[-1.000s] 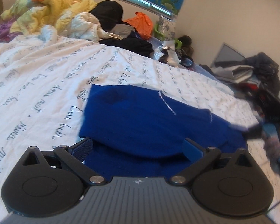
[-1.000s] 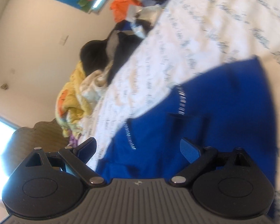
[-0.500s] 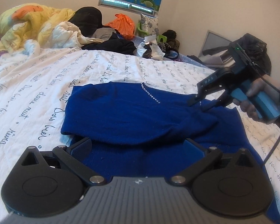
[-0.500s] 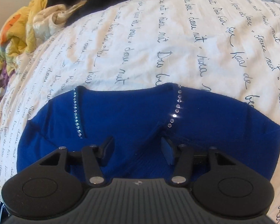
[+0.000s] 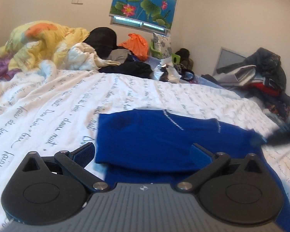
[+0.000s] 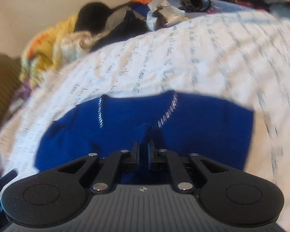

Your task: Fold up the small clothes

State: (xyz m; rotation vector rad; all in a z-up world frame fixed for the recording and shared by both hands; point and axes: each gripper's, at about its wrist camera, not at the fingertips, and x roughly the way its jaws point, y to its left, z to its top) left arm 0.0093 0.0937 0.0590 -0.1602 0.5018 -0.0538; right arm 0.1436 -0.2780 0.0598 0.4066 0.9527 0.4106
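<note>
A royal-blue knit garment (image 5: pixel 145 135) with lines of rhinestones lies folded on the white bedsheet (image 5: pixel 48 106). My left gripper (image 5: pixel 143 152) is open low over the garment's near edge, its left finger over the sheet and its right finger over the blue cloth, nothing pinched. In the right wrist view the same garment (image 6: pixel 203 125) fills the foreground. My right gripper (image 6: pixel 144 147) has its jaws closing to a narrow slit, with a raised ridge of blue cloth pinched between them. From the left wrist view that right gripper (image 5: pixel 280 135) is a dark blur at the garment's right end.
Along the far side of the bed are a yellow quilt (image 5: pixel 48 42), black clothing (image 5: pixel 102 38), an orange bag (image 5: pixel 135 44) and small clutter. More clothes (image 5: pixel 261 77) are piled by the wall at right. The sheet (image 6: pixel 183 58) beyond the garment carries script lettering.
The right gripper's jaws went from wide open to nearly together on a ridge of blue cloth. It swung across the garment and now blurs at the right edge of the left view.
</note>
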